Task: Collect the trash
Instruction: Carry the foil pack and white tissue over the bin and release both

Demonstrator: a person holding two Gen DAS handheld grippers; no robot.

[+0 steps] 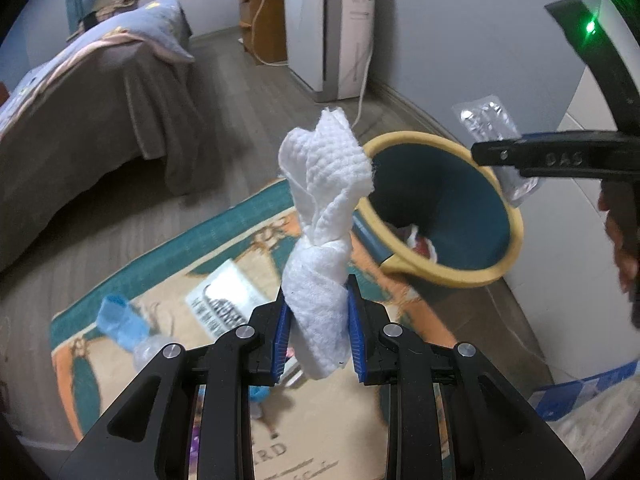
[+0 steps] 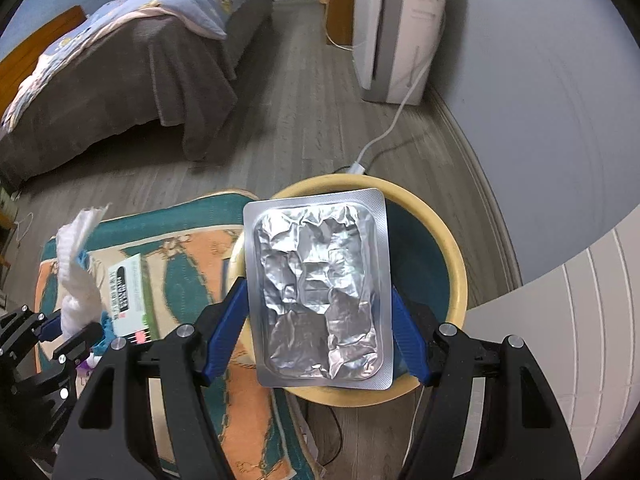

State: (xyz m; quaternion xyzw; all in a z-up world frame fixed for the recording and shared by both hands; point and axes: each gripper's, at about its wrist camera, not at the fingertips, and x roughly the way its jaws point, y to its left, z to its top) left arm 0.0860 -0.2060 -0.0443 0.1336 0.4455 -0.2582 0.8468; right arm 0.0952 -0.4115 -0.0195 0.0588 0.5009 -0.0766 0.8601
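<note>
One bed [image 2: 120,60] with a grey cover and a pale blue quilt fills the far left of the room, and a strip of bare grey plank floor [image 2: 288,100] runs open between it and one tall white appliance [image 2: 396,28] standing against the wall, whose white cord trails down toward the bin. One patterned rug [image 1: 160,280] in teal, orange and cream lies on the floor, its teal border ending just short of the bin; near its lower edge the letters "RD" can be read, the rest being hidden. One bin [image 2: 452,264], dark teal inside with a yellow rim, sits at the rug's corner close to the wall, with some trash already in its bottom. On the rug lie one flat white and green packet [image 2: 128,292] with dark print too blurred to read and one crushed clear bottle [image 1: 128,328] with a blue label. The right gripper [image 2: 320,304] has its blue fingers set wide and clamped on the two long edges of one silver foil blister pack [image 2: 320,292], held directly above the bin's opening; its arm bears raised lettering that cannot be made out for certain. The left gripper [image 1: 320,328] has its fingers nearly together, pinching one twisted white paper towel [image 1: 324,208] that stands up over the rug, beside the bin's rim.
</note>
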